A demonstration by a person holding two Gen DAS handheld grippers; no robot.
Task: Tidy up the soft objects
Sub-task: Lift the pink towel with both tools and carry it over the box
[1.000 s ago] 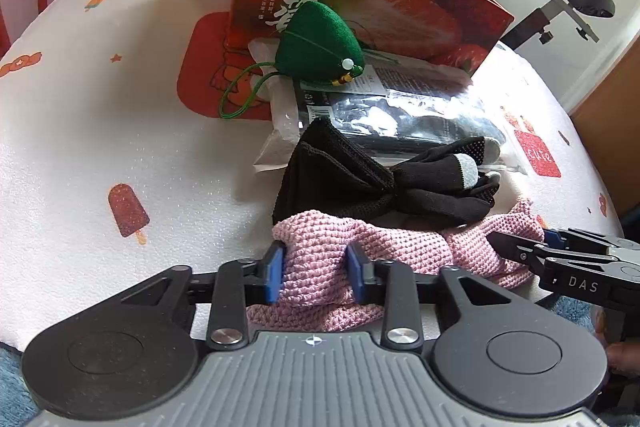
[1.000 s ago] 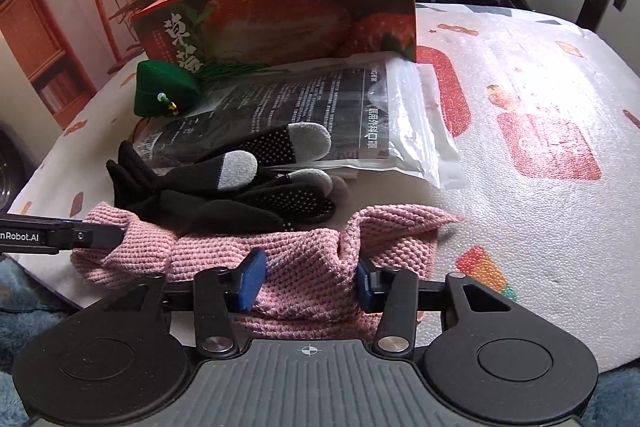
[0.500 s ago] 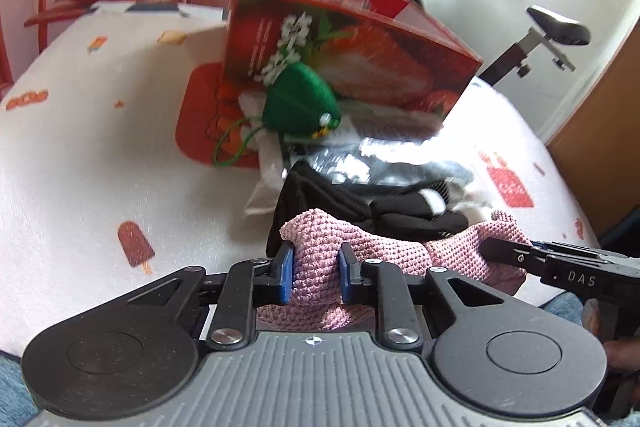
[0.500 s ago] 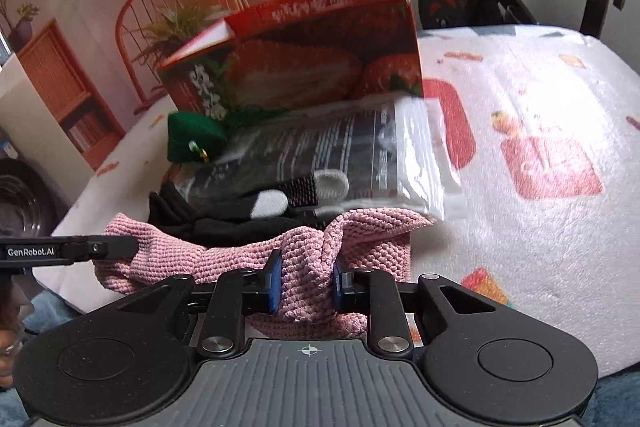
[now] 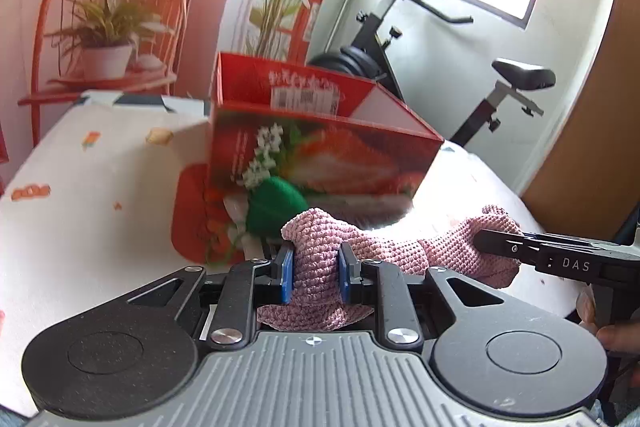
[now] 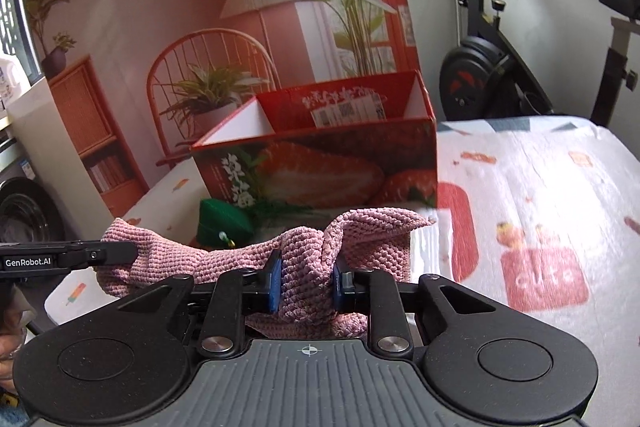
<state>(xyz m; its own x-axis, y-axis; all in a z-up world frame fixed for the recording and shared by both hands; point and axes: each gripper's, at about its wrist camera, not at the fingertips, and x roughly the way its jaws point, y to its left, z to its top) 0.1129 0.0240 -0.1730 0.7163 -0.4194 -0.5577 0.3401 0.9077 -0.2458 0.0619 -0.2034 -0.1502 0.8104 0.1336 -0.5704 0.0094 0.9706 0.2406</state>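
Pinching the pink cloth (image 5: 320, 259) (bunched): left gripper (image 5: 316, 277), right gripper (image 6: 306, 281).

A home room: exercise bike (image 5: 404, 39), printed tablecloth (image 6: 540, 187), washing machine (image 6: 24, 211).

Knitted cloth (image 5: 384, 247) between both claws — plush toy (image 5: 276, 205) behind it, box (image 5: 320, 155) behind that.

An exercise bike (image 5: 404, 39) is seen behind and to the right of the tablecloth-covered table (image 5: 100, 195), while an orange wire chair (image 5: 108, 23) carrying a potted plant (image 5: 106, 35) is placed behind its left end.
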